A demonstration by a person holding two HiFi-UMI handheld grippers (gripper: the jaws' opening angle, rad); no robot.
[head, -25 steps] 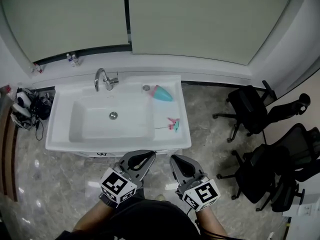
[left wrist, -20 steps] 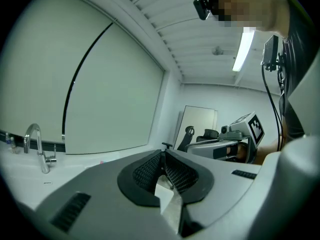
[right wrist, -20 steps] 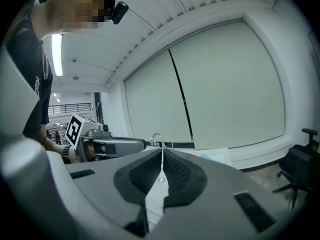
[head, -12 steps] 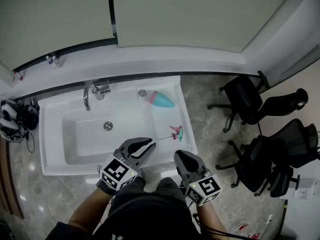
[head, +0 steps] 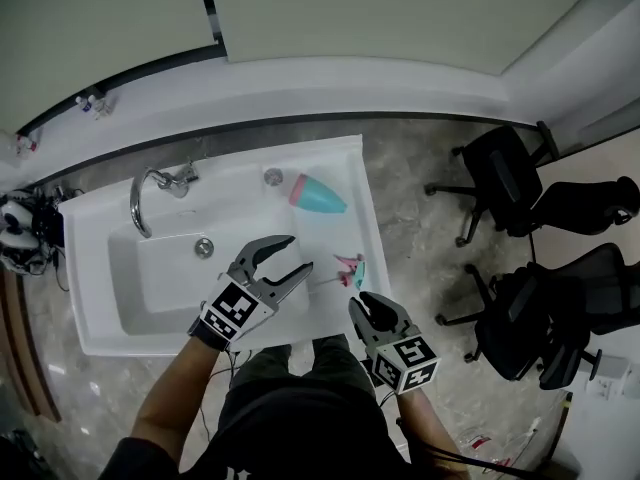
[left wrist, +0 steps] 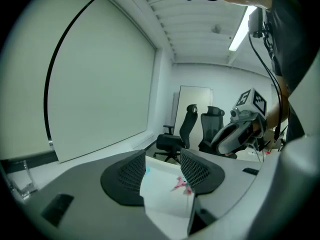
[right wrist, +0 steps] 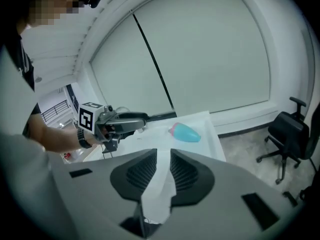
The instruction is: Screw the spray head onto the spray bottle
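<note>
Jaws of left gripper (head: pixel 300 252) and right gripper (head: pixel 368 300) just opened apart, empty; spray head (head: pixel 348 268) small, blurred

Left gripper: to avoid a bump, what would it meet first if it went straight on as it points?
Probably the sink ledge beside the spray head, seen between the left gripper's jaws, which have just been opening and hold nothing. Depth is unclear; the spray head may come first.

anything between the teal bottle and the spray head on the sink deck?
Nothing. The head view shows only bare white sink deck between the spray bottle and the spray head.
</note>
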